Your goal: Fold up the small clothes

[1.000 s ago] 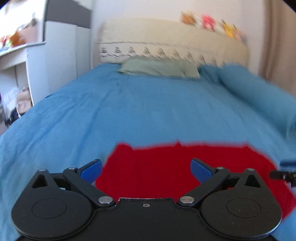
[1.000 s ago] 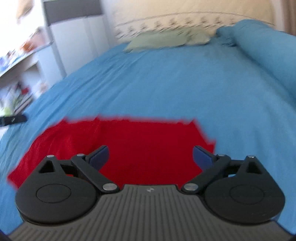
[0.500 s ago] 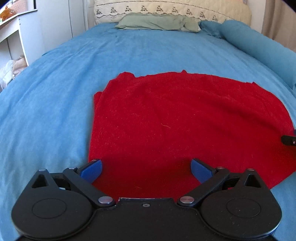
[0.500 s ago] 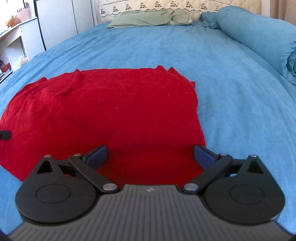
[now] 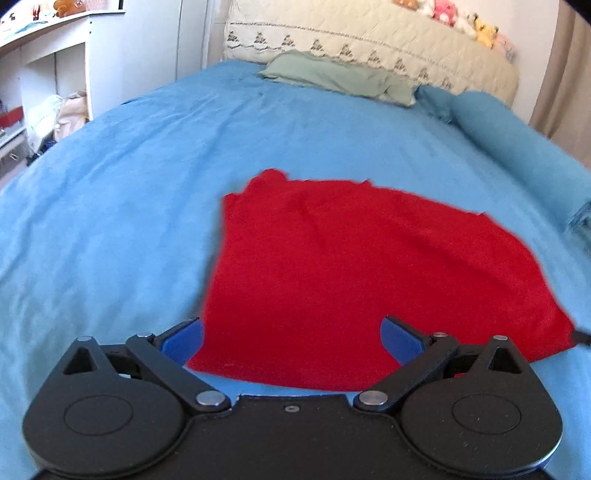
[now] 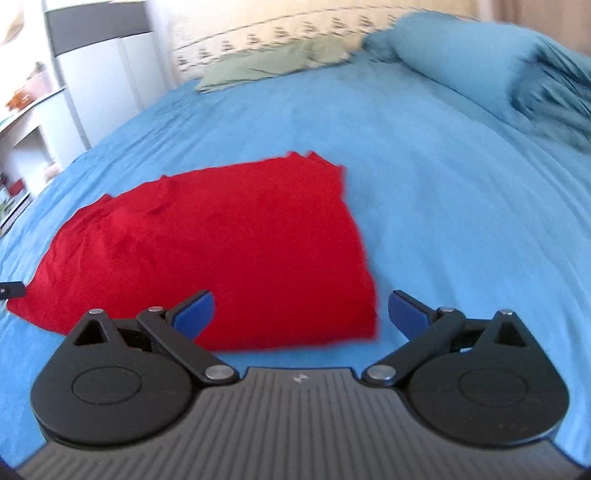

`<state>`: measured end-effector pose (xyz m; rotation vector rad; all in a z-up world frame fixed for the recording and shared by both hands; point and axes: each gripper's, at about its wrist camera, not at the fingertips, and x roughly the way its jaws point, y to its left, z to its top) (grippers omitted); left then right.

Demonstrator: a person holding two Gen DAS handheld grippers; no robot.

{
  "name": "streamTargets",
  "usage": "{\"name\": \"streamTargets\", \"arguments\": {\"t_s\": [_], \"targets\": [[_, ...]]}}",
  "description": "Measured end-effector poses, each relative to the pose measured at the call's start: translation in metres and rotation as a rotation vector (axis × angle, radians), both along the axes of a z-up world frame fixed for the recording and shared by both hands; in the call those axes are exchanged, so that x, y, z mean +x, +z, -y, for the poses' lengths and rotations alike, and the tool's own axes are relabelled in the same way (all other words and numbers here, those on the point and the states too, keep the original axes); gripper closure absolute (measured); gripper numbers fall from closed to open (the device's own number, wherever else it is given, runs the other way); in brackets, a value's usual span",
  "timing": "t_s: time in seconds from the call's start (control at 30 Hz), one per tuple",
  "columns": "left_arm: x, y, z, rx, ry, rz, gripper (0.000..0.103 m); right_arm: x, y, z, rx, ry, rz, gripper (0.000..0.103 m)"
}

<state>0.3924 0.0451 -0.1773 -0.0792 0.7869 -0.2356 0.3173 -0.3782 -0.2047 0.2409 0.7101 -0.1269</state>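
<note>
A red knitted garment [image 5: 354, 266] lies spread flat on the blue bed cover [image 5: 110, 206]. My left gripper [image 5: 291, 338] is open above the garment's near left corner, nothing between its blue-padded fingers. In the right wrist view the same red garment [image 6: 221, 243] fills the left middle, on the blue bed cover [image 6: 461, 206]. My right gripper [image 6: 301, 312] is open above its near right corner, holding nothing. The tip of the other gripper [image 6: 11, 289] shows at the left edge, beside the garment's far corner.
A green pillow [image 5: 332, 75] and a cream headboard [image 5: 369, 37] stand at the bed's far end. A rolled blue duvet [image 6: 480, 70] runs along the right side. White shelves and cupboards [image 5: 55, 74] stand left of the bed. Soft toys [image 5: 461, 18] sit on the headboard.
Both grippers have drawn back and tilted up since half a second ago, so the garment sits farther off and its near edge now shows. Both stay open.
</note>
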Motion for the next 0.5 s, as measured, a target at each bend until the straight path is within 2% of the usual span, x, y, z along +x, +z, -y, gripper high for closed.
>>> {"name": "streamTargets", "arguments": {"t_s": [0.1, 0.2, 0.3, 0.43, 0.5], "targets": [[0.007, 0.003, 0.03, -0.041, -0.033, 0.006, 0.0, -0.01, -0.007, 0.008, 0.084, -0.036, -0.035, 0.0], [0.028, 0.003, 0.074, -0.022, -0.059, 0.008, 0.0, -0.008, -0.015, 0.007, 0.145, -0.024, -0.078, 0.0], [0.059, 0.001, 0.113, -0.026, -0.088, -0.006, 0.0, -0.003, -0.019, 0.002, 0.201, -0.007, -0.062, 0.0], [0.102, -0.008, 0.151, 0.021, -0.094, -0.036, 0.0, 0.005, -0.021, -0.004, 0.221, -0.036, -0.05, 0.0], [0.123, -0.02, 0.164, 0.083, -0.069, -0.075, 0.0, 0.006, -0.023, -0.005, 0.224, -0.048, -0.048, 0.0]]}}
